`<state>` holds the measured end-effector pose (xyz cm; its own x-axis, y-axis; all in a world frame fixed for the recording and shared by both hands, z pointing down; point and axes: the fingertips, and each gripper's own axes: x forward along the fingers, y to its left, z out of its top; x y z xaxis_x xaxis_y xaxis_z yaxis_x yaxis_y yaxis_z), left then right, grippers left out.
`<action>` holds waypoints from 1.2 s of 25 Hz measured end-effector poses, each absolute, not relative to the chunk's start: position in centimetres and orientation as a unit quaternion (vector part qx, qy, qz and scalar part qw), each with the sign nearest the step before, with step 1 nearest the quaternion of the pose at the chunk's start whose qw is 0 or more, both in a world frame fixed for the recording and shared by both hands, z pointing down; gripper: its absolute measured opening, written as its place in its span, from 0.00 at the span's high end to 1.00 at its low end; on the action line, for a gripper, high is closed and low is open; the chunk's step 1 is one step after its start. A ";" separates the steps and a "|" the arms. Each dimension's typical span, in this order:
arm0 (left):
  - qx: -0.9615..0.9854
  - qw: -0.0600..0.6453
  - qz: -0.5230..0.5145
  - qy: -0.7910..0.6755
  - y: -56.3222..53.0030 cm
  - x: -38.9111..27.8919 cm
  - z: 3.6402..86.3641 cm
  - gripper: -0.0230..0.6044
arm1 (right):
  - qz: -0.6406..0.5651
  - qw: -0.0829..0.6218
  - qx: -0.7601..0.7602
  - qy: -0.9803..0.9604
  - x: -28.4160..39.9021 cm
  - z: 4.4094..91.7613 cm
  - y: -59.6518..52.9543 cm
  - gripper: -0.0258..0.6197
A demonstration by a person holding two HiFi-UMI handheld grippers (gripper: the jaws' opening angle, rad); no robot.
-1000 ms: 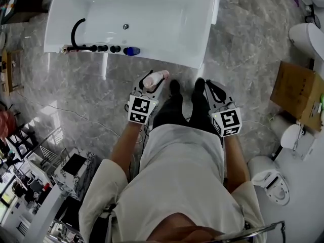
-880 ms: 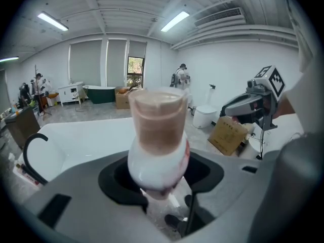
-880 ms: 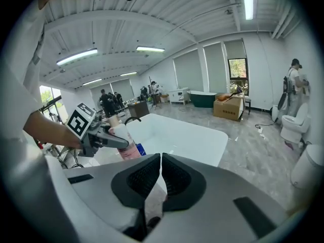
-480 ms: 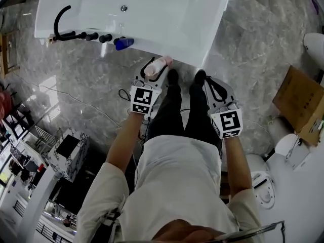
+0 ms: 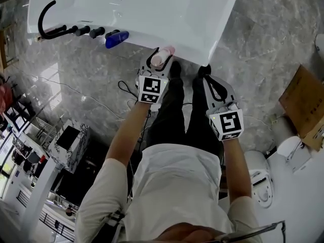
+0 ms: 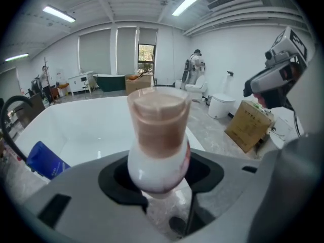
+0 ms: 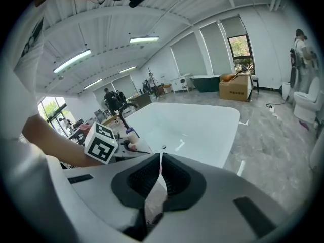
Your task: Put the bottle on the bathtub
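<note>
Two tongs are held forward by the person, and only one is loaded. The left tongs (image 5: 156, 64) are closed round the lower body of the bottle (image 5: 161, 56). In the left gripper view the white body is seated in the dark hollow between the jaws, and the brown cap points away from the camera. This low hold leaves the cap end free, and it seems chosen so that the bottle can be carried upright and set down on its base.

The bottle is not yet on the bathtub (image 5: 195, 52). In the head view it is seen just at the near rim, at 12 o'clock from the person's left hand. Whether it is already above the rim or just short of it cannot be told.

The right tongs (image 5: 211, 82) are pressed together with nothing between them, as the right gripper view shows. They are kept low at the person's side, probably because they are not needed for this step.

A blue container (image 5: 116, 38) is lying on the rim at about 10 o'clock from the bottle, next to the black knobs (image 5: 88, 32) and the black tap (image 5: 46, 27). The bare stretch of rim at 12 o'clock from the bottle is judged the easier place for it.
</note>
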<state>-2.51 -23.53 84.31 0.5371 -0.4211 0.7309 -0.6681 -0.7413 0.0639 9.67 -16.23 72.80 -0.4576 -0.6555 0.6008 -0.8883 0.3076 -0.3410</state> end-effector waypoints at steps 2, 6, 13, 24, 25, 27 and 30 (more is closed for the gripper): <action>0.857 0.159 0.371 -0.320 -23.3 -2.5 85.5 0.60 | 0.332 0.178 0.489 -0.787 9.8 73.5 -16.0 0.91; 0.851 0.150 0.380 -0.330 -23.3 -2.8 87.2 0.60 | 0.339 0.178 0.489 -0.784 10.1 74.7 -15.5 0.91; 0.850 0.142 0.368 -0.349 -23.7 -2.5 87.7 0.60 | 0.350 0.179 0.489 -0.779 10.3 76.2 -14.7 0.91; 0.853 0.122 0.362 -0.357 -22.8 -3.0 88.1 0.59 | 0.351 0.179 0.490 -0.778 9.8 75.8 -14.2 0.91; 0.853 0.123 0.362 -0.356 -22.8 -3.0 88.2 0.59 | 0.350 0.180 0.491 -0.777 9.8 75.7 -14.0 0.91; 0.853 0.122 0.363 -0.354 -22.9 -3.0 88.2 0.58 | 0.350 0.182 0.493 -0.776 9.9 75.7 -13.8 0.91; 0.853 0.121 0.365 -0.354 -22.9 -3.0 88.3 0.58 | 0.352 0.181 0.497 -0.772 10.1 75.7 -13.4 0.91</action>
<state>-2.96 -22.93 88.27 0.4837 -0.5157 0.7072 -0.6915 -0.7205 -0.0525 10.13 -13.40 75.70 -0.4396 -0.6400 0.6301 -0.8955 0.2579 -0.3628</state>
